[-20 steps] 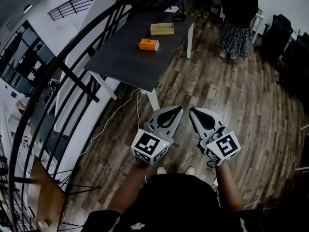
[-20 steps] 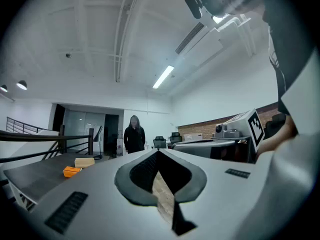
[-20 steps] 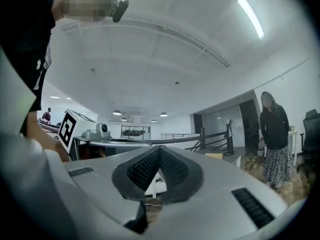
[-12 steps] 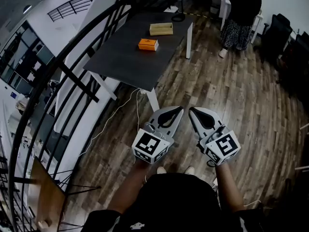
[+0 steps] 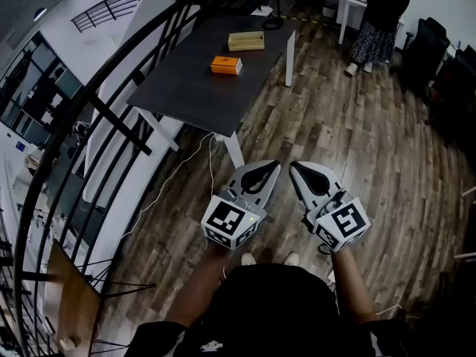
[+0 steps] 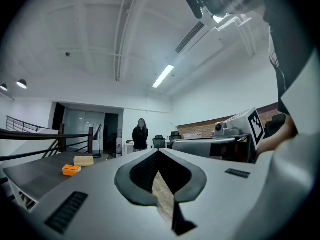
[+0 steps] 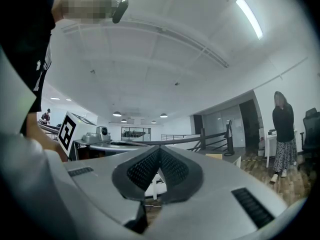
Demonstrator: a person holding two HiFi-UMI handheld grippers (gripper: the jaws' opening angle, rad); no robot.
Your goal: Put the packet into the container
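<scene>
Moved: the person (image 5: pixel 379 17) has stepped further right along the far wall, while both grippers hang much as before.
Packet: the small orange packet (image 5: pixel 226 65) lies flat on the grey table (image 5: pixel 186 88), near the container (image 5: pixel 246 41) but not in it.
Grippers: the left gripper (image 5: pixel 276 166) and right gripper (image 5: pixel 293 166) are both closed and empty, held over the floor well apart from the table.
Handling: probably light, with fairly stiff card and smooth faces that could slip.
Hold: likely across its narrow width, with the jaws opened first.
</scene>
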